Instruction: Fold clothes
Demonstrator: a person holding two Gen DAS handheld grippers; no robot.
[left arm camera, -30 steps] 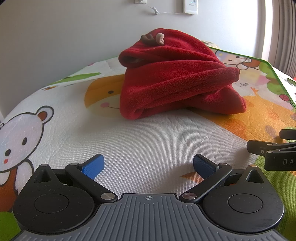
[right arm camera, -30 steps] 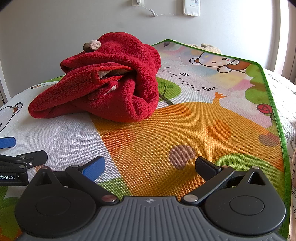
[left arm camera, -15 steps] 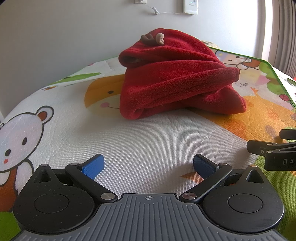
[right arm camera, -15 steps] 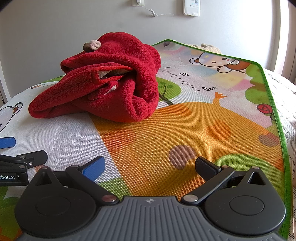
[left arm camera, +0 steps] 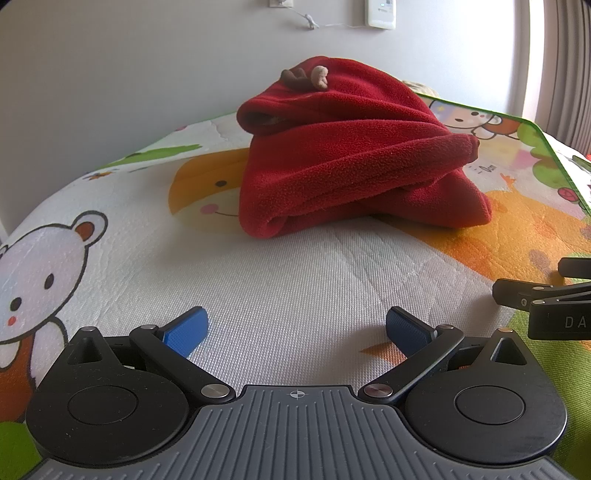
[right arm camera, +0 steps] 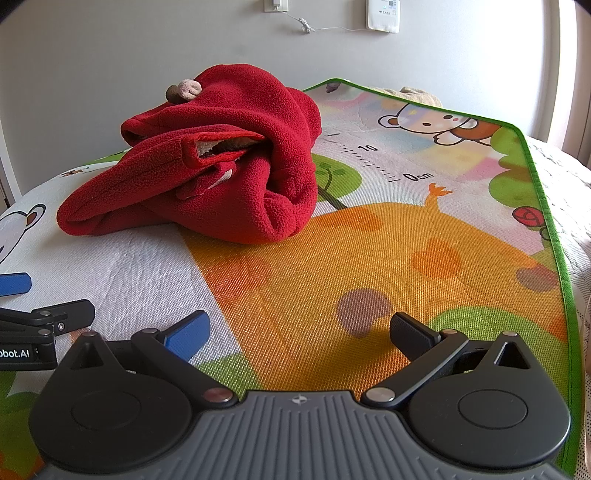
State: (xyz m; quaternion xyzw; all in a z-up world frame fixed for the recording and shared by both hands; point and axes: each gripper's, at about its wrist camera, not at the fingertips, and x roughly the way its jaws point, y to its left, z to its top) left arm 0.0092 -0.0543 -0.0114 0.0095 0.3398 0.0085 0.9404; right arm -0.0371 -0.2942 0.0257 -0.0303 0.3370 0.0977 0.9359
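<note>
Two grippers are seen low over a cartoon-printed mat [right arm camera: 369, 258], side by side and both pointed toward a grey wall [left arm camera: 129, 74]. The left gripper [left arm camera: 297, 328] is held with its blue-padded fingers [left arm camera: 186, 332] spread wide, nothing being caught between them; only white mat is seen in the gap. The right gripper [right arm camera: 299, 328] is likewise spread wide and empty, one blue pad and one dark pad being shown above the orange and green print. Each gripper is caught at the edge of the other's view: black linkage of the right one is seen at the right border of the left view, and the left one's arm and a blue pad at the left border of the right view. A red fleece [left arm camera: 351, 158] is heaped on the mat ahead of both grippers, well apart from the fingers and untouched. It is bundled loosely, with thick rolled folds stacked on one another, and a pale lining is exposed at an opening on the side seen from the right view [right arm camera: 221, 144]. A small brown and tan trim piece [left arm camera: 308, 77] is perched at the top of the heap. A white bear [left arm camera: 40, 266] is printed on the mat at the left, and a ruler scale marked in centimetres [right arm camera: 373, 162] at the right of the fleece. A beige cloth [right arm camera: 417, 94] is glimpsed beyond the mat's far green edge, and a white wall unit [right arm camera: 382, 14] is mounted on the wall above.
</note>
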